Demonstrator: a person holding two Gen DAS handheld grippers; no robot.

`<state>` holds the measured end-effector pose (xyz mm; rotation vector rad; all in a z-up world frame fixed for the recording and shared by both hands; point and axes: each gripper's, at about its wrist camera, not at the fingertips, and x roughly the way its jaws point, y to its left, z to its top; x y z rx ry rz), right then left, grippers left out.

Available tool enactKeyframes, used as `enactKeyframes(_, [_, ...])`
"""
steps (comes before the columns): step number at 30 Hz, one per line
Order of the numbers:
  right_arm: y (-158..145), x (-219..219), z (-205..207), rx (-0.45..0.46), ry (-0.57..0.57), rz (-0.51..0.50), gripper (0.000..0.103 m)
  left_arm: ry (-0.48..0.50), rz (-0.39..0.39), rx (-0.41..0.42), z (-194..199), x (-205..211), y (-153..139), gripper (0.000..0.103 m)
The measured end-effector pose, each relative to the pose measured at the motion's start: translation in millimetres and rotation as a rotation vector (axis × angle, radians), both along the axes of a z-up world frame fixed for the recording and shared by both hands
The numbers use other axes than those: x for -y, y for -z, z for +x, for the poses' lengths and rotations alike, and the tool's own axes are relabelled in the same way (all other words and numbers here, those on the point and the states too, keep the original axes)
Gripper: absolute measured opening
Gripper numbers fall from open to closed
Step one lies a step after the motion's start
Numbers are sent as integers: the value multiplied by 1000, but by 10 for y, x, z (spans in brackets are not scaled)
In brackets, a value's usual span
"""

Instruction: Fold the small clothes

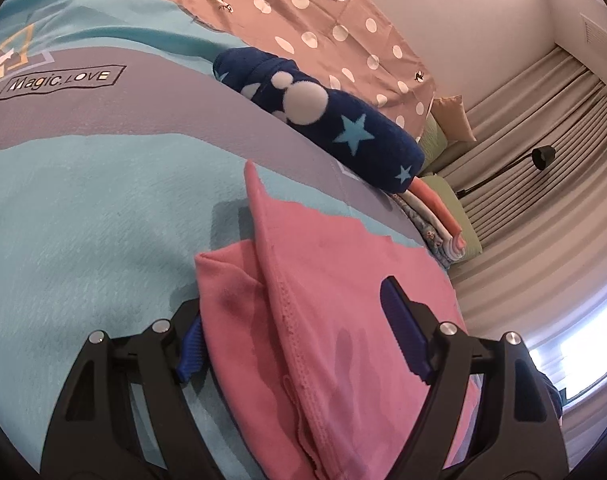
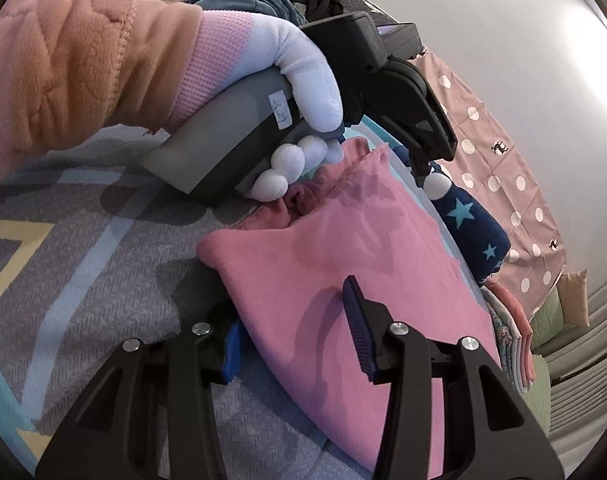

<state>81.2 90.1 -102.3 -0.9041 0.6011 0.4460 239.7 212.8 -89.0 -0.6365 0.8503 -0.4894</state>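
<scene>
Both the left gripper and right gripper stood open, unclamped, straddling the pink garment; closing carelessly could bunch its fold.

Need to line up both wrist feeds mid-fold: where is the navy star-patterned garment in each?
Left wrist: navy star-patterned garment upper centre, beyond the pink garment.
Right wrist: right of centre, behind the pink garment.
Shared landmark: polka-dot cloth behind it.
</scene>
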Motion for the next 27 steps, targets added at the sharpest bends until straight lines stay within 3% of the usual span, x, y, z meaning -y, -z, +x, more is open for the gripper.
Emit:
enactKeyframes(8, [-13, -14, 23, -11, 8, 17, 44, 4, 45, 14, 46, 66, -22, 73])
enactKeyframes(10, [-22, -20, 33, -22, 7, 28, 39, -13, 53, 6, 53, 55, -10, 59])
enactKeyframes(12, [-14, -23, 57, -41, 0, 31, 14, -24, 19, -34, 86, 6, 58, 15])
enactKeyframes(13, [-19, -20, 67, -36, 11, 29, 11, -18, -14, -60, 105, -15, 107, 11])
enactKeyframes(17, [-195, 99, 112, -56, 38, 120, 6, -26, 5, -47, 81, 16, 23, 10])
enactKeyframes(27, [-811, 767, 113, -64, 157, 451, 6, -1, 64, 2, 135, 325, -615, 10])
